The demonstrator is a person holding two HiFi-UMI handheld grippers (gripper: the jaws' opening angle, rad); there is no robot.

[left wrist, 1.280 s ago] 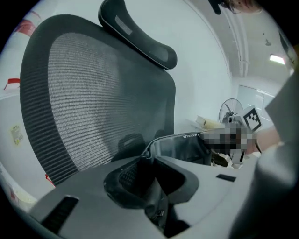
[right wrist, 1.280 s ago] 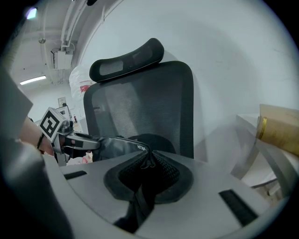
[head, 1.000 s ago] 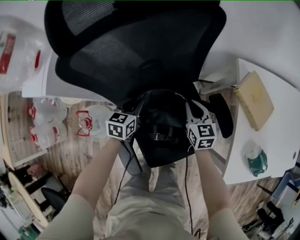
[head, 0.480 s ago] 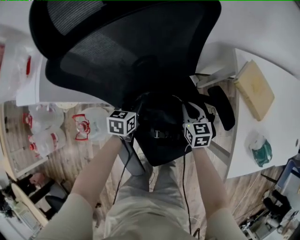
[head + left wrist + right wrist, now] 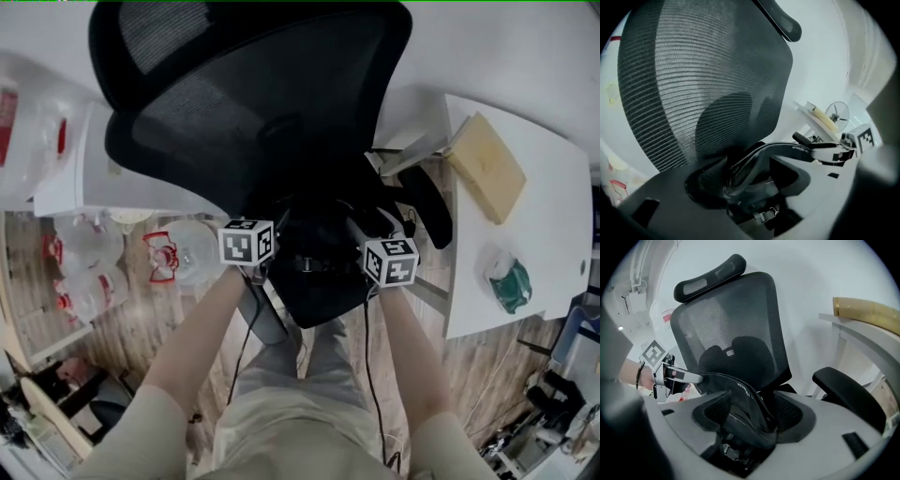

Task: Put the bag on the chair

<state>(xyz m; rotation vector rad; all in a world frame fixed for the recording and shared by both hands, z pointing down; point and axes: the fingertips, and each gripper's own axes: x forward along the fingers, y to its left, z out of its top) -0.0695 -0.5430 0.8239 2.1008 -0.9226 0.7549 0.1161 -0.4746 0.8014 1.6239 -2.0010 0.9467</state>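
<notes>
The black bag (image 5: 319,272) lies on the chair (image 5: 253,103) seat, and its strap (image 5: 787,149) arches between both claws. The left gripper (image 5: 750,177) and right gripper (image 5: 752,414) have just been opening and stand wide, pads off the strap. Wood floor (image 5: 131,319) lies below and a white desk (image 5: 553,216) stands at right. The bag hides most of the seat.

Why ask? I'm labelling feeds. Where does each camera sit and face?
Head view: on the head, looking steeply down at chair, bag, forearms, left tool, right tool.
Left gripper view: rides that tool, facing the chair; jaws just opened, bag strap between.
Right gripper view: likewise; strap between its just-opened jaws.
All share chair and bag.
</notes>
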